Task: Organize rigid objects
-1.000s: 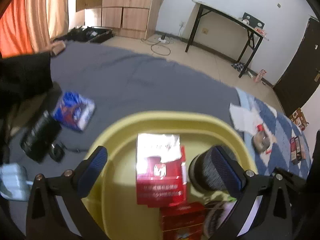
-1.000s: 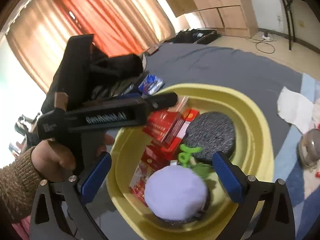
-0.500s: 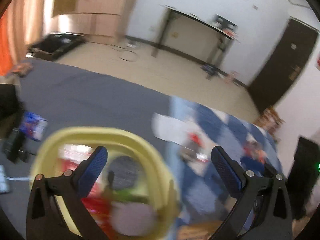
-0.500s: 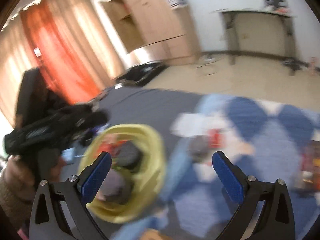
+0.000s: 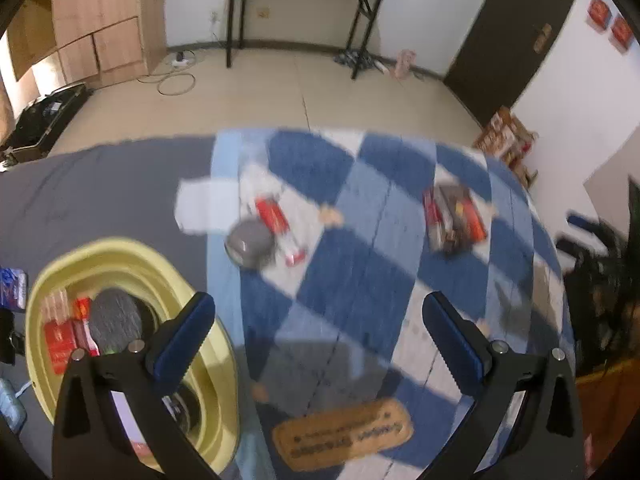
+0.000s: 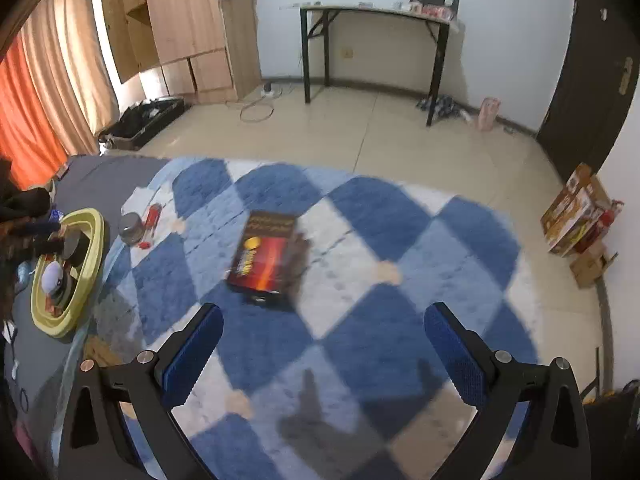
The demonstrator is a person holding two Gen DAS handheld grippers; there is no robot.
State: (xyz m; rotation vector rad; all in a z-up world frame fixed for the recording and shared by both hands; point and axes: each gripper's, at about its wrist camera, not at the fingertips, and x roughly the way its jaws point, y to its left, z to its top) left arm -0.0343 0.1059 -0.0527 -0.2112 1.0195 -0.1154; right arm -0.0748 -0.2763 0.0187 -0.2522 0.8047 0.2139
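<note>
The step in hand seems to be the search for the next rigid thing to collect. Both claws hang released and empty above the checkered blue and white rug point(image 6: 360, 240). Straight ahead of the right gripper point(image 6: 322, 354), some way beyond its open fingers, lies a dark box with a red and orange cover point(image 6: 268, 260), flat on the rug. I judge this box to be the next target: the right claw must go forward and down, then close across the narrow sides of the box.

The yellow tub point(image 5: 124, 252), already holding red packets and a round grey piece, sits just left of the left gripper point(image 5: 318, 346), partly behind its left finger. Ahead of this claw and to the left lie a grey round container point(image 5: 250, 242) and a red tube point(image 5: 274, 216), close together; which touches which is too blurred to tell.

Far ahead of both claws are the tiled floor, a black-legged table point(image 6: 376, 12) against the white wall and a wooden cupboard point(image 6: 180, 20) to the left.
</note>
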